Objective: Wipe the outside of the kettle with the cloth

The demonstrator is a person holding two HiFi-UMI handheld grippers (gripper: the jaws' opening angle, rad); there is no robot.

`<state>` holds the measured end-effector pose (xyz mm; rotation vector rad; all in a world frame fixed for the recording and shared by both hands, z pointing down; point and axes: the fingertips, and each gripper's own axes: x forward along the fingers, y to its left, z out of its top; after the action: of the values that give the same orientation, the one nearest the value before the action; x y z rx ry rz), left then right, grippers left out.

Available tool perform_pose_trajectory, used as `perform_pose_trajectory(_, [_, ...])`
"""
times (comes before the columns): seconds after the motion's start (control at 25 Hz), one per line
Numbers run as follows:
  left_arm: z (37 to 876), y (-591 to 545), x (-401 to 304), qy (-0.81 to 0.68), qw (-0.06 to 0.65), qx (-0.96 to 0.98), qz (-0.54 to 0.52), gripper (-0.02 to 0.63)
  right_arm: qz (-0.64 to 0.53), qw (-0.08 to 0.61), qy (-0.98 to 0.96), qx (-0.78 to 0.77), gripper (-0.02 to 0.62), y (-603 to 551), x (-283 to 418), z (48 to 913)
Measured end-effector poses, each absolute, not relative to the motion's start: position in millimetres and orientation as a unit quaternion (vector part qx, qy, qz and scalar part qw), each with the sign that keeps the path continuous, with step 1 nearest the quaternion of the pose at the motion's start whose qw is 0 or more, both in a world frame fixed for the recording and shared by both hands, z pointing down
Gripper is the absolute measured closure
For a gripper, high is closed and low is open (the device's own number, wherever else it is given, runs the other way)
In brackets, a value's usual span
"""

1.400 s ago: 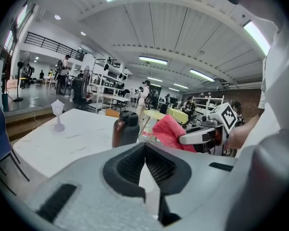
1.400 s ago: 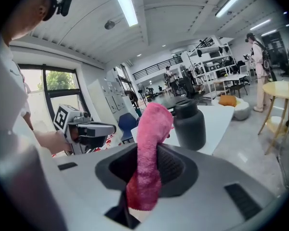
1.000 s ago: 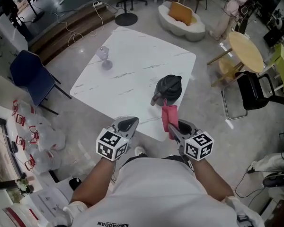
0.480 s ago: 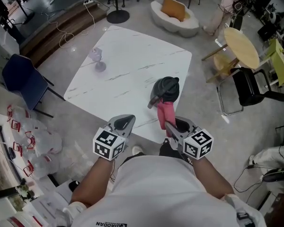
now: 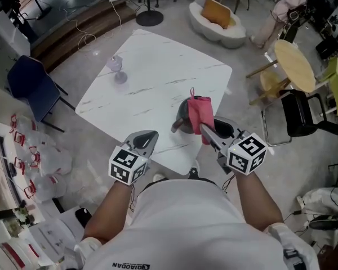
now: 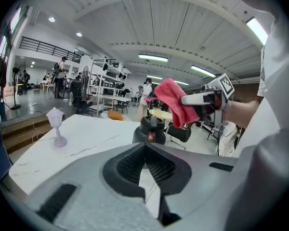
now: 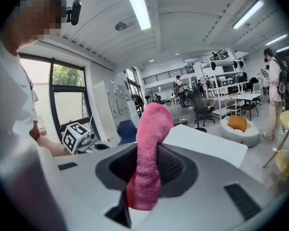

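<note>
**Nearly at the kettle, cloth clamped in the right gripper**

The right gripper (image 5: 207,133) is pinching the pink cloth (image 5: 199,111). Its jaws are biting on the lower end while the free end is flopping over above them. The left gripper (image 5: 149,136) is riding empty, jaws pressed together. The dark kettle (image 6: 142,129) is sitting on the white table (image 5: 158,72) near the person's edge, at about 12 o'clock from the right gripper and 2 o'clock from the left. The cloth is looking soft, light and limp, so it should be wrapping easily round the curved body. The kettle is looking rigid and smooth, perhaps sliding under a push, so the left gripper is probably best bracing it at the handle or lid. In the head view the cloth is covering most of the kettle, hiding any contact between them
</note>
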<state>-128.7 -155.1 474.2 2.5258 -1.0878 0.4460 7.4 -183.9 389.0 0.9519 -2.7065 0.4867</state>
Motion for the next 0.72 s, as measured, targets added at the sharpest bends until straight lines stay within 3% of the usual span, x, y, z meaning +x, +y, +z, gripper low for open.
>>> perform_pose_trajectory(0.24, [479, -165, -104, -0.37, 0.166, 0.894, 0.191, 0.587, 0.204, 0.209, -0.916, 0.275, 0.486, -226, -4, 411])
perform_pose_trajectory(0.36, [494, -173, -92, -0.359, 0.153, 0.891, 0.234, 0.541, 0.219, 0.246, -0.911, 0.249, 0.485, -235, -13, 435])
perform_pose_trajectory(0.44, [503, -180, -83, -0.346, 0.152, 0.891, 0.251, 0.472, 0.21, 0.275, -0.906, 0.246, 0.485, -241, -15, 448])
perform_pose_trajectory(0.56, [511, -194, -71, -0.339, 0.146, 0.894, 0.256, 0.443, 0.173, 0.315, -0.899, 0.248, 0.485, -249, -17, 459])
perform_pose_trajectory(0.64, [518, -202, -63, -0.335, 0.141, 0.894, 0.261, 0.382, 0.139, 0.342, -0.895, 0.251, 0.483, -252, -18, 465])
perform_pose_trajectory(0.72, [527, -205, -56, -0.324, 0.138, 0.893, 0.279, 0.379, 0.107, 0.362, -0.892, 0.249, 0.483, -252, -20, 468])
